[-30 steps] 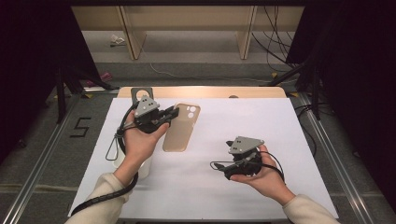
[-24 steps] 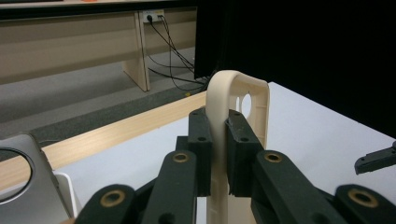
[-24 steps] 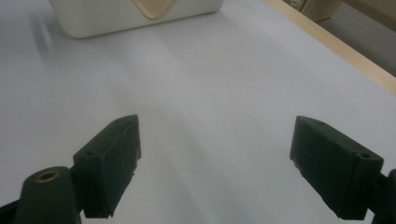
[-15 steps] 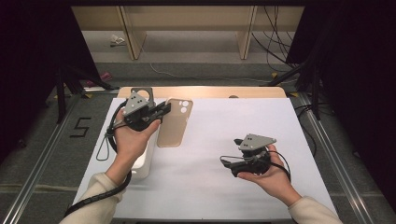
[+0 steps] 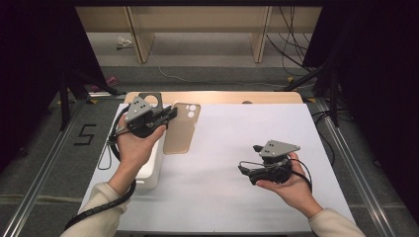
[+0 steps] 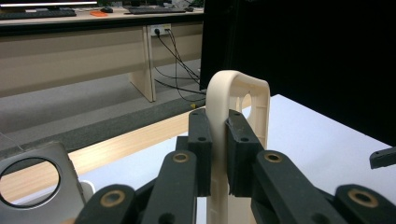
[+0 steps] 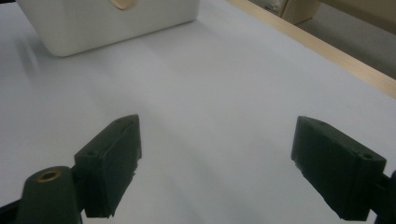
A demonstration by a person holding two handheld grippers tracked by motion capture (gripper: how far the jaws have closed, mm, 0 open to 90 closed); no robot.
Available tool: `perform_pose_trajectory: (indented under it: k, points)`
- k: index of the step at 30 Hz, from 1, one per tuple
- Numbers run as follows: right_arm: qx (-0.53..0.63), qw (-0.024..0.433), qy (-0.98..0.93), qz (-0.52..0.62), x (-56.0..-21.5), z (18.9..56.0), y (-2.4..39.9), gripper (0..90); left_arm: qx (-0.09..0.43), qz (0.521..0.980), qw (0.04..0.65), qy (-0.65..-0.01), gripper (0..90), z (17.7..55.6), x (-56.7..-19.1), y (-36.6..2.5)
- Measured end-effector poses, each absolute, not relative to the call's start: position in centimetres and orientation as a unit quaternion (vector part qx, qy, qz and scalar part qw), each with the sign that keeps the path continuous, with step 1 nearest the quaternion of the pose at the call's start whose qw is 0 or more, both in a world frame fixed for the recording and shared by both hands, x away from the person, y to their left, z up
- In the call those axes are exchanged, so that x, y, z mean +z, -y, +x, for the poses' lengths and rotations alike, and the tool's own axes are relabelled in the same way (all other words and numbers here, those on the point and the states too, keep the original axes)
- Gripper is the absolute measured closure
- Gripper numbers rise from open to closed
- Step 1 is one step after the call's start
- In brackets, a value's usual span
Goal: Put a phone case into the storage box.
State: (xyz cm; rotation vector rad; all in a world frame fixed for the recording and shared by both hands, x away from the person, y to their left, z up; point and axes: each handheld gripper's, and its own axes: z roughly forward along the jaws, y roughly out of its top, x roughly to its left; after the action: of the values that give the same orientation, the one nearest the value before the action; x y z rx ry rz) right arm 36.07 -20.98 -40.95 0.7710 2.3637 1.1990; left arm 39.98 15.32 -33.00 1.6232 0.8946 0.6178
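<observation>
My left gripper [image 5: 167, 116] is shut on the edge of a beige phone case [image 5: 181, 129], which it holds above the white table top [image 5: 237, 128] at the back left. In the left gripper view the case [image 6: 237, 89] stands edge-on between the two pads, its camera cut-out at the top, and my left gripper [image 6: 218, 128] clamps it. My right gripper [image 5: 248, 159] hangs low over the table's right half and points left. Its jaws stand wide apart with nothing between them, as the right gripper view [image 7: 217, 161] shows.
A white box [image 5: 151, 168] lies under the left forearm near the table's left edge; the white box [image 7: 107, 23] is also ahead of the right gripper. A grey metal plate with a round hole [image 5: 149, 100] sits at the back left corner. A wooden strip [image 5: 222, 97] borders the far edge.
The left gripper carried the phone case a little to the left and toward the far edge. The right gripper drifted slightly right, jaws still apart.
</observation>
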Motion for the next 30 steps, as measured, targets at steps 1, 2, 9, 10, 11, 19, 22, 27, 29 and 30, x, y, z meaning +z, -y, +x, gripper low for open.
perform_pose_trajectory:
  k: [1, 2, 9, 10, 11, 19, 22, 27, 29, 30]
  points:
    - [0.428, 0.189, -0.840, 0.274, -41.0, 36.1, 21.0, 17.0, 0.262, 0.687, 0.562, -0.379, 81.9, 40.0, -33.0, -15.4]
    - [0.428, 0.189, -0.840, 0.275, -40.9, 36.1, 21.1, 17.1, 0.262, 0.686, 0.562, -0.380, 81.9, 40.0, -32.9, -15.4]
    - [0.431, 0.189, -0.836, 0.281, -40.9, 36.2, 21.4, 17.1, 0.265, 0.684, 0.563, -0.381, 81.9, 40.0, -32.6, -15.8]
    - [0.432, 0.189, -0.836, 0.282, -40.9, 36.2, 21.5, 17.0, 0.266, 0.684, 0.563, -0.380, 81.9, 40.1, -32.6, -15.9]
    - [0.433, 0.188, -0.835, 0.283, -40.9, 36.2, 21.5, 17.0, 0.266, 0.683, 0.563, -0.380, 81.9, 40.1, -32.6, -16.0]
    - [0.435, 0.189, -0.831, 0.290, -40.9, 36.2, 21.9, 17.0, 0.270, 0.681, 0.563, -0.382, 81.9, 40.2, -32.3, -16.6]
    - [0.436, 0.190, -0.829, 0.294, -40.9, 36.2, 22.1, 17.1, 0.272, 0.680, 0.564, -0.382, 81.9, 40.2, -32.2, -16.8]
    - [0.436, 0.190, -0.829, 0.295, -40.9, 36.2, 22.3, 17.1, 0.273, 0.678, 0.565, -0.384, 81.9, 40.3, -32.1, -17.2]
    - [0.436, 0.189, -0.828, 0.297, -40.9, 36.2, 22.4, 17.0, 0.275, 0.678, 0.564, -0.384, 81.9, 40.4, -32.0, -17.4]
    - [0.437, 0.189, -0.827, 0.298, -40.9, 36.2, 22.4, 17.1, 0.275, 0.677, 0.564, -0.385, 81.9, 40.4, -32.0, -17.5]
